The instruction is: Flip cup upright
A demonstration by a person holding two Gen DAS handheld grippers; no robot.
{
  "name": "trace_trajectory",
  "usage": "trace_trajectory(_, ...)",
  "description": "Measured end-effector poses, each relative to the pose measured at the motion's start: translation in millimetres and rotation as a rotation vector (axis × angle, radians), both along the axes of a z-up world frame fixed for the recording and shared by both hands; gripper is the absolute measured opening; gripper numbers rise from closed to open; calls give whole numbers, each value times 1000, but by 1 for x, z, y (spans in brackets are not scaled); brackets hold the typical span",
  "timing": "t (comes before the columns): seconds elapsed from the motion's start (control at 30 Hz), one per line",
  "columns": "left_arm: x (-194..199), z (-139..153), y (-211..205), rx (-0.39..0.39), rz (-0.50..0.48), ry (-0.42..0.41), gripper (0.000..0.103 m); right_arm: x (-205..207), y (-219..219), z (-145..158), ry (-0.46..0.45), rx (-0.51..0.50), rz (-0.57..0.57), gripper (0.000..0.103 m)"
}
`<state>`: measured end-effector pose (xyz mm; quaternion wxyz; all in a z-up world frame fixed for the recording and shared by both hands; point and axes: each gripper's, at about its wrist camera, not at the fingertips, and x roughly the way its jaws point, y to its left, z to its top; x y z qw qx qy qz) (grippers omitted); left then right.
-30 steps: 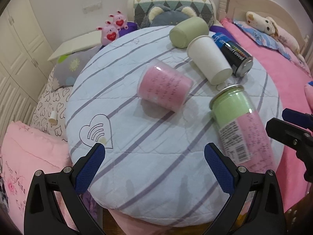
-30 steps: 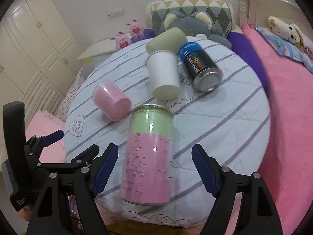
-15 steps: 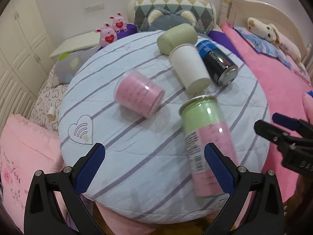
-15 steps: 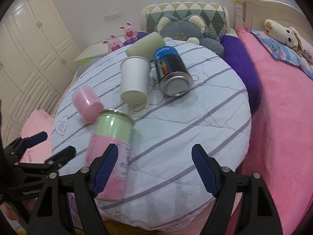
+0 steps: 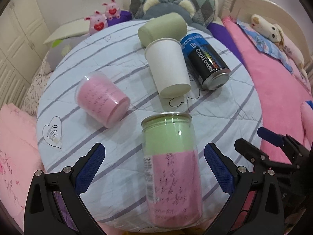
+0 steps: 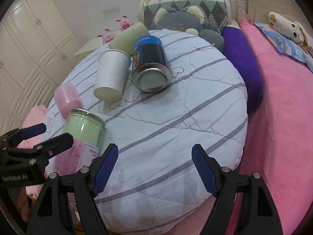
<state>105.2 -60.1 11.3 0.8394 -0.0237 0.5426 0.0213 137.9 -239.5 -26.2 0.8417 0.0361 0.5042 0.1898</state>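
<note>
Left wrist view: the left claw (image 5: 153,168) is spread wide, its blue pads either side of a tall green-and-pink jar (image 5: 172,162) lying on the round striped surface (image 5: 225,113), touching nothing. Beyond the jar, a white paper cup (image 5: 169,66) lies on its side, base toward the camera. A black can (image 5: 207,60) lies just beside it, an olive cup (image 5: 162,28) touches its rim, and a pink tub (image 5: 100,98) rests apart, to its left. Right wrist view: the right claw (image 6: 155,172) is also spread, empty, over bare surface.
</note>
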Motion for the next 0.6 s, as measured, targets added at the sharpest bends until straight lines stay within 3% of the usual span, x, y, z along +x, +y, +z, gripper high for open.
trace_trajectory(0.6, 32, -35, 2, -47, 121, 160, 102, 19, -4, -24, 21, 17, 56, 79)
